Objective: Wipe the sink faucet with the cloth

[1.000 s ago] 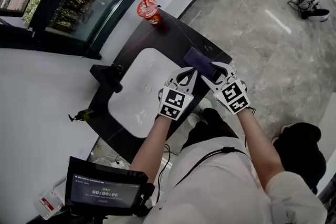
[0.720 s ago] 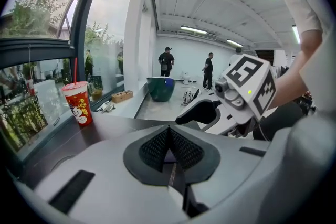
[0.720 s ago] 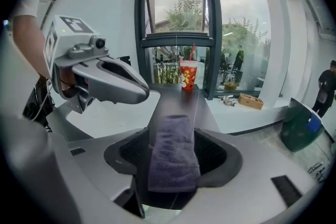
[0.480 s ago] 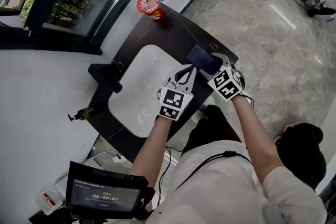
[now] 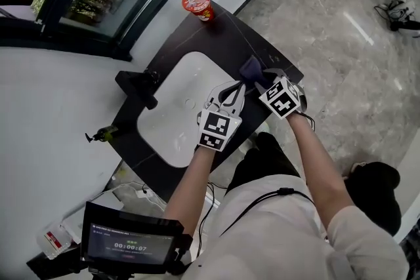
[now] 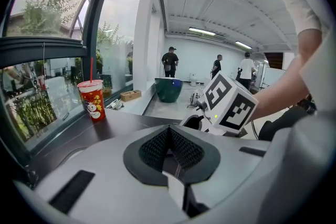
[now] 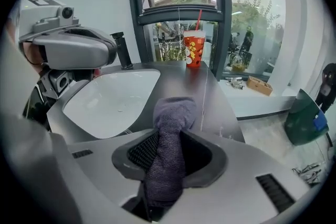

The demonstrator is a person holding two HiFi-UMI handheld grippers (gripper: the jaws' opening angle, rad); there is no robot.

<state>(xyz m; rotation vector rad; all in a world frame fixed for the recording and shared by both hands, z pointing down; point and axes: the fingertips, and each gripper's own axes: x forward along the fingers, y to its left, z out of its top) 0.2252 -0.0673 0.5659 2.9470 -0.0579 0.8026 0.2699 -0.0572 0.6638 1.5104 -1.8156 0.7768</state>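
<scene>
Faucet (image 5: 140, 87), black, stands at 9 o'clock of the white sink (image 5: 172, 116) in my head view. My left gripper (image 5: 230, 94) hovers at the basin's 3 o'clock rim, jaws pressed together on nothing. At its 2 o'clock, my right gripper (image 5: 267, 80) has just been closing and pinches the purple cloth (image 7: 168, 128) over the dark counter (image 5: 216, 36).

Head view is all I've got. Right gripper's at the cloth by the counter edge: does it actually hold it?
Observer: Yes. In the right gripper view the right gripper has jaws that have just been closing, and they pinch the cloth, bunched upright between them.
Operator: Left gripper holding anything?
Observer: No. The left gripper view shows the left gripper shut with nothing in it.
Operator: Anyone nearby?
Observer: Three people stand far across the room, seen in the left gripper view only.
</scene>
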